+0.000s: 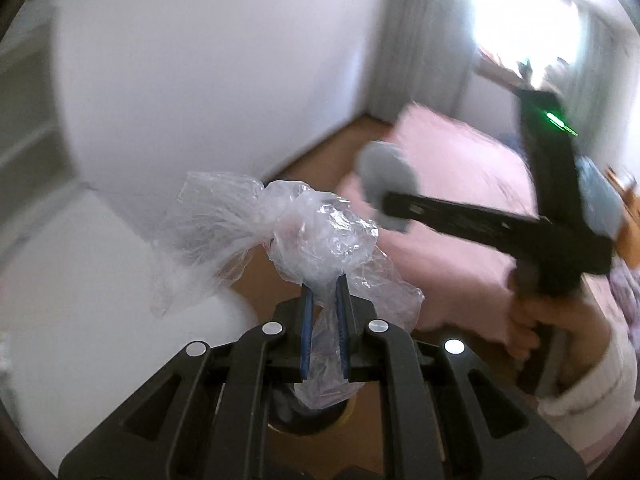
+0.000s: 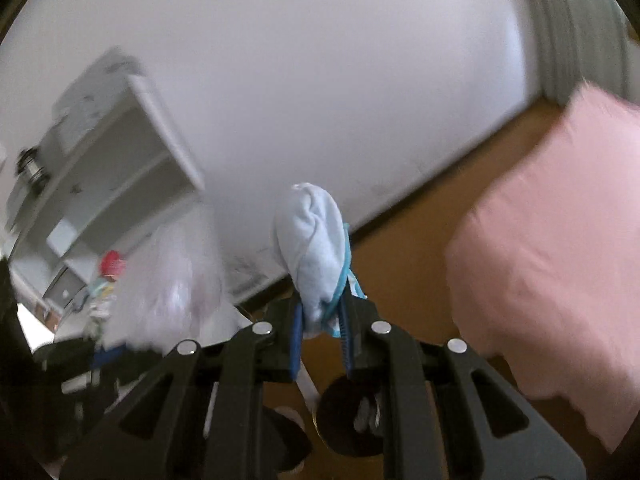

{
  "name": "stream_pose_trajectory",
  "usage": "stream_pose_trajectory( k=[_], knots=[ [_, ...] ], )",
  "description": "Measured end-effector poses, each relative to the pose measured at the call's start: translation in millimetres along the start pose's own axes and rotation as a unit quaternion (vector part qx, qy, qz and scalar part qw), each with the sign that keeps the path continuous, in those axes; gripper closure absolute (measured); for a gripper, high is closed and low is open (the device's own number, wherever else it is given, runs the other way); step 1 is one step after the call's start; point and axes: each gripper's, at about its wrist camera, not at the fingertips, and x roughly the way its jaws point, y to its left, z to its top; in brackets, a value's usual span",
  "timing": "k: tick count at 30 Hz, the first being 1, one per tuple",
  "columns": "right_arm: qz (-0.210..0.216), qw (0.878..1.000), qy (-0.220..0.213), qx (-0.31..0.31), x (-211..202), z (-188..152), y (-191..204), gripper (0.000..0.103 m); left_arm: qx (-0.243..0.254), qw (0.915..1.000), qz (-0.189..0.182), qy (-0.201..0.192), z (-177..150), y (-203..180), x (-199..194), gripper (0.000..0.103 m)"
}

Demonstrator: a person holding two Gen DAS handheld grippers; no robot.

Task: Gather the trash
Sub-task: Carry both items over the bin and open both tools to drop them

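Note:
My left gripper [image 1: 325,292] is shut on a crumpled clear plastic wrap [image 1: 280,232], which sticks up and out to the left of the jaws. My right gripper [image 2: 322,312] is shut on a rolled pale blue wad of cloth or tissue [image 2: 310,240] with a teal edge. In the left wrist view the right gripper [image 1: 394,204] is at the right, held in a hand, with the blue wad [image 1: 386,184] at its tip. In the right wrist view the plastic wrap [image 2: 172,280] is a blur at the lower left.
A bed with a pink cover [image 2: 560,248] stands at the right on a brown wood floor [image 2: 420,240]. A white wall [image 2: 320,80] is ahead. A white shelf unit [image 2: 100,168] is at the left, with a red-topped item [image 2: 112,264] below it. A bright window [image 1: 520,12] is far right.

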Motion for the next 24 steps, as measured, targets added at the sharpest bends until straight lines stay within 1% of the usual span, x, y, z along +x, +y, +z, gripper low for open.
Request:
stream_pose_trajectory(
  k=[1,3,4,5,7,10,11,12,13,14,16,17,19,20,21,22,23,24],
  knots=[
    [-0.005,1.000,0.016,0.016,10,-8,-20,0.087,0.002,0.9999,-0.005,0.012,-5,-8,13,0.093],
    [-0.012,0.998,0.049,0.043,33,-24,-48,0.087,0.000,0.9985,-0.015,0.053,-23,-24,53,0.093],
    [-0.012,0.996,0.071,0.061,49,-36,-64,0.087,-0.004,0.9973,-0.016,0.071,-32,-27,71,0.093],
    [-0.014,0.992,0.096,0.076,65,-47,-78,0.087,-0.006,0.9947,-0.010,0.103,-46,-30,100,0.093],
    [-0.018,0.986,0.138,0.090,95,-65,-97,0.087,-0.012,0.9901,-0.002,0.140,-63,-29,134,0.093],
    [-0.018,0.974,0.194,0.113,138,-91,-115,0.087,-0.021,0.9769,0.012,0.213,-97,-21,196,0.093],
    [-0.024,0.967,0.223,0.119,159,-105,-121,0.087,-0.026,0.9689,0.020,0.245,-113,-15,223,0.093],
    [-0.028,0.963,0.241,0.118,172,-115,-122,0.087,-0.031,0.9627,0.022,0.268,-120,-10,239,0.093],
    [-0.031,0.956,0.267,0.116,187,-127,-124,0.087,-0.039,0.9579,0.023,0.283,-127,-7,252,0.093],
    [-0.032,0.951,0.284,0.115,197,-134,-125,0.087,-0.049,0.9520,0.028,0.301,-137,0,267,0.093],
    [-0.029,0.937,0.324,0.128,224,-155,-129,0.087,-0.069,0.9403,0.038,0.331,-152,16,289,0.093],
    [-0.028,0.932,0.336,0.135,233,-160,-130,0.087,-0.078,0.9356,0.043,0.342,-158,23,297,0.093],
    [-0.034,0.919,0.368,0.136,257,-177,-133,0.087,-0.081,0.9308,0.054,0.352,-178,41,298,0.093],
    [-0.032,0.914,0.380,0.139,266,-183,-132,0.087,-0.076,0.9303,0.060,0.354,-183,46,300,0.093],
    [-0.028,0.910,0.388,0.145,272,-186,-134,0.087,-0.082,0.9266,0.062,0.362,-190,55,303,0.093],
    [-0.023,0.907,0.393,0.152,275,-191,-134,0.087,-0.104,0.9214,0.054,0.371,-198,61,307,0.094],
    [-0.019,0.903,0.399,0.159,281,-195,-134,0.087,-0.130,0.9181,0.046,0.371,-200,72,308,0.094],
    [-0.018,0.902,0.402,0.160,284,-194,-134,0.087,-0.145,0.9208,0.042,0.360,-197,76,307,0.094]
  ],
)
